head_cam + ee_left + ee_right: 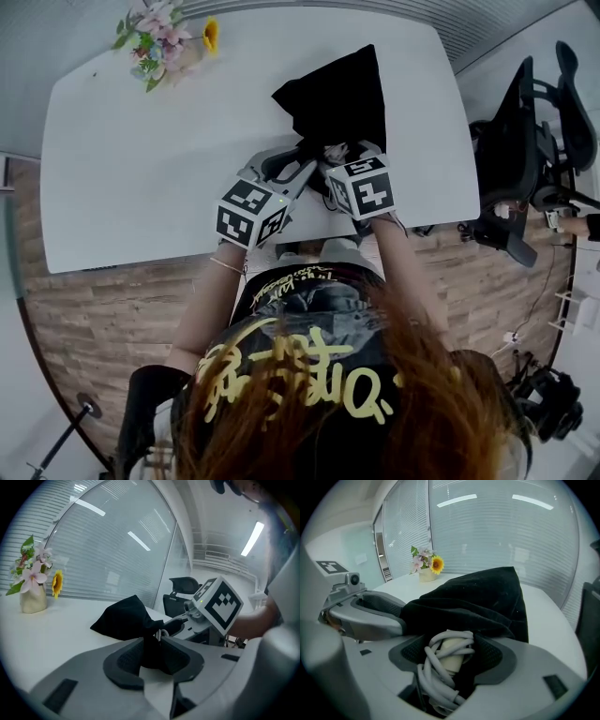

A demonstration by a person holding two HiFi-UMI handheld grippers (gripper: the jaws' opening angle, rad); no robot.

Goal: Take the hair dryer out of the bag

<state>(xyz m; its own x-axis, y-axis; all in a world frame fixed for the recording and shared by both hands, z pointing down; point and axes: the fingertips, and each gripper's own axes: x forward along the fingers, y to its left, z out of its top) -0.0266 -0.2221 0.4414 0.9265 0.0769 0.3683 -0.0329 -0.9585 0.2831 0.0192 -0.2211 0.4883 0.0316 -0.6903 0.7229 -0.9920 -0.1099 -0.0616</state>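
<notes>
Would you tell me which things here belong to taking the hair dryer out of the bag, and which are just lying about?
Job in hand:
- bag
- hair dryer
- left gripper
- right gripper, holding the dryer

Lying about:
- vase of flowers
- office chair

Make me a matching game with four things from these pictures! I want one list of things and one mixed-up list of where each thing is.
Things:
1. black cloth bag
2. cream hair dryer handle wrapped in grey cord
3. cream vase of pink flowers and a yellow sunflower
4. black office chair

Places:
A. on the floor beside the white table
B. between the jaws of the right gripper
C. at the table's far corner
D. lying on the table, its mouth between the jaws of the left gripper

Pairs: 1-D, 2-B, 3-C, 4-A
</notes>
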